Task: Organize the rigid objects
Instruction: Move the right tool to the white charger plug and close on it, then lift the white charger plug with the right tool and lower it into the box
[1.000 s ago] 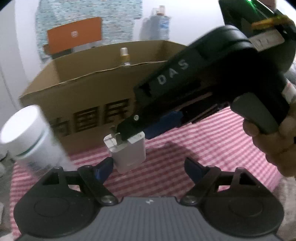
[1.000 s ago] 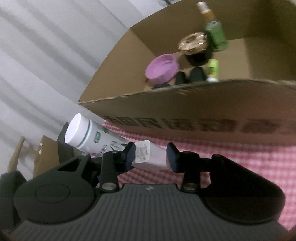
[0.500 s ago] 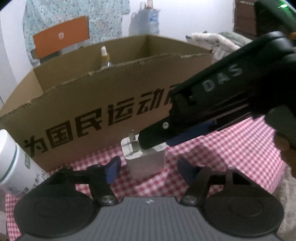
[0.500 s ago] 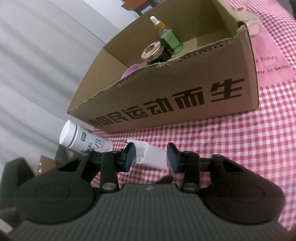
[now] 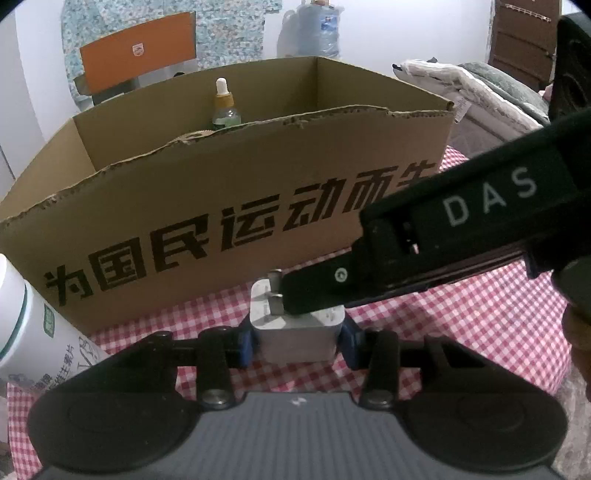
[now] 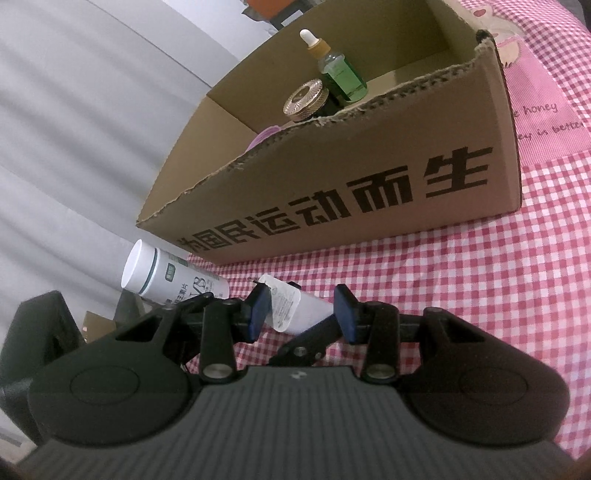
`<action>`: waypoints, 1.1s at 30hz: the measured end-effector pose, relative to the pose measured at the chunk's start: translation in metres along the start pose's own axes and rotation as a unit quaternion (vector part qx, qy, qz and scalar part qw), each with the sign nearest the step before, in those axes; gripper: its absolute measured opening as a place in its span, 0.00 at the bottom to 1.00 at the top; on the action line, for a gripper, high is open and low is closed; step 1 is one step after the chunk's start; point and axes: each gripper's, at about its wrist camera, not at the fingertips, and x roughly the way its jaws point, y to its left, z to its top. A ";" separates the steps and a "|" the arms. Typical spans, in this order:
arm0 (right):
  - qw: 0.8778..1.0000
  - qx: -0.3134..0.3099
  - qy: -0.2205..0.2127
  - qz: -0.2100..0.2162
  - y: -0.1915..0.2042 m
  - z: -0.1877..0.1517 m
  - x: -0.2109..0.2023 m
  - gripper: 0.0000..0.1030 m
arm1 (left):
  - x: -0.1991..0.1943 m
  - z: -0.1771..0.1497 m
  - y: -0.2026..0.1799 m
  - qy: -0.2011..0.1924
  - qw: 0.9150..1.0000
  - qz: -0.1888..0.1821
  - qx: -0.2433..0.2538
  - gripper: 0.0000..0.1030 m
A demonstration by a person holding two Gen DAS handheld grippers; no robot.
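A white plug charger [image 5: 297,332] stands with its prongs up on the red checked cloth in front of the cardboard box [image 5: 229,206]. My left gripper [image 5: 297,343] is shut on the charger, its blue pads against both sides. My right gripper [image 6: 301,310] also has its pads on the charger [image 6: 295,310], reaching in from the right in the left wrist view [image 5: 424,266]. A white bottle [image 6: 170,273] with a green band lies at the left; it also shows in the left wrist view [image 5: 29,332].
The box [image 6: 332,177] holds a green dropper bottle [image 6: 340,70], a dark jar with a gold lid [image 6: 306,99] and a purple item [image 6: 266,134]. The checked tablecloth [image 6: 480,295] extends right. An orange chair [image 5: 136,50] and a water bottle [image 5: 314,26] stand behind.
My left gripper moved forward and closed its open fingers onto the charger. The right gripper lowered with the charger from box height towards the cloth and stays on it.
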 end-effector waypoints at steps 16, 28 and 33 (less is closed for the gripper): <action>1.000 -0.010 -0.003 0.002 0.014 -0.003 0.000 0.37 | -0.015 0.002 0.004 -0.006 1.000 0.007 -0.018 0.43; 0.999 -0.041 -0.026 0.018 0.040 0.001 -0.021 0.37 | -0.059 0.013 0.006 -0.045 0.998 0.022 -0.026 0.43; 0.996 -0.070 -0.051 0.027 0.062 0.013 -0.042 0.37 | -0.084 0.035 0.011 -0.081 0.996 0.027 -0.025 0.43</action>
